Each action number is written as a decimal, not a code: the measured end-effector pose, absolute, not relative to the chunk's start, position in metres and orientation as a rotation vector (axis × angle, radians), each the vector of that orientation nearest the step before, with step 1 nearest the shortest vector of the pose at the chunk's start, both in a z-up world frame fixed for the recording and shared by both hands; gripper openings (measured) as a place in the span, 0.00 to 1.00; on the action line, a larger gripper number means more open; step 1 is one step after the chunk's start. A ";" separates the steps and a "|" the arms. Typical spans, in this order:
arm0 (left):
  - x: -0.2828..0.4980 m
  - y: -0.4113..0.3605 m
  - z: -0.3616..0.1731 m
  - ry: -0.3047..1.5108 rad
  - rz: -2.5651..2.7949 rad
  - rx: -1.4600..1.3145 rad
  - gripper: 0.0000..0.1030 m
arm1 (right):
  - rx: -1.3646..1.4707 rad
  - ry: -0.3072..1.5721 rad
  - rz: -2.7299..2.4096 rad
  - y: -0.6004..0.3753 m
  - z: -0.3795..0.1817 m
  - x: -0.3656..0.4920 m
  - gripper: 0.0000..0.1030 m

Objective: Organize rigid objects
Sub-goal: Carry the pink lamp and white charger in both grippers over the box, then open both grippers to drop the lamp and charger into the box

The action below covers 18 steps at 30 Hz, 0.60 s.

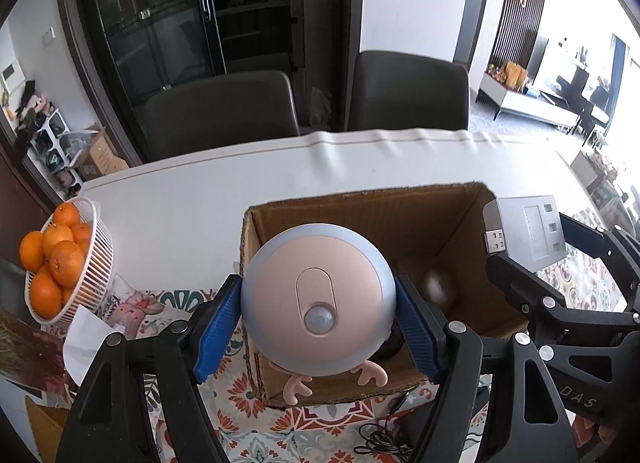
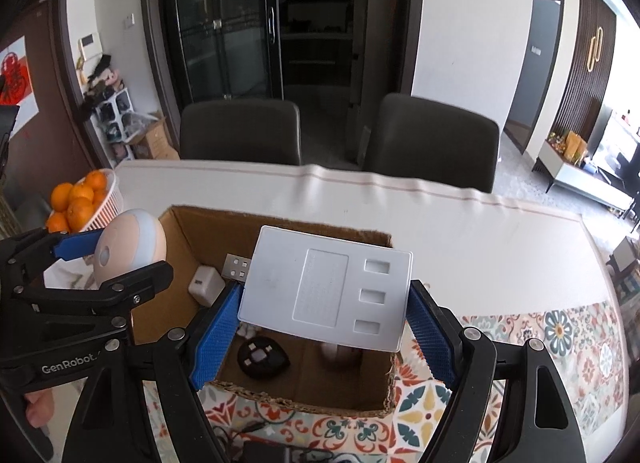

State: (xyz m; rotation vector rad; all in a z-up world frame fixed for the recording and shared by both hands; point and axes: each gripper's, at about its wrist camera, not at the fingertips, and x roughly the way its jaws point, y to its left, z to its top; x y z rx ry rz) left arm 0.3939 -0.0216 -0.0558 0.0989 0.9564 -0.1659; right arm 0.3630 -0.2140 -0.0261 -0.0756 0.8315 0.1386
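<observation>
My left gripper (image 1: 318,325) is shut on a round pink-and-blue sensor night light (image 1: 320,299) with small antlers, held above the near left part of an open cardboard box (image 1: 360,215). My right gripper (image 2: 324,323) is shut on a flat white USB hub (image 2: 326,289) with a USB plug, held over the box (image 2: 280,223). The hub (image 1: 528,231) and right gripper also show at the right of the left wrist view; the night light (image 2: 128,249) shows at the left of the right wrist view. Inside the box lie a white charger cube (image 2: 206,285), a black rounded object (image 2: 262,357) and a round brownish object (image 2: 340,355).
A white basket of oranges (image 1: 60,263) stands at the table's left edge. A patterned cloth (image 2: 540,343) covers the near part of the white table (image 1: 200,199). Black cables (image 1: 384,439) lie in front of the box. Two dark chairs (image 2: 240,131) stand behind the table.
</observation>
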 end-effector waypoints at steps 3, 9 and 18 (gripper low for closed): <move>0.397 -0.024 -0.062 0.967 -0.163 0.109 0.72 | -0.077 0.853 0.136 -0.215 -0.033 0.365 0.78; 0.400 -0.025 -0.076 1.027 -0.177 0.098 0.72 | -0.092 0.881 0.128 -0.215 -0.043 0.366 0.78; 0.387 -0.013 -0.060 0.935 -0.095 0.140 0.85 | -0.104 0.880 0.136 -0.211 -0.043 0.364 0.78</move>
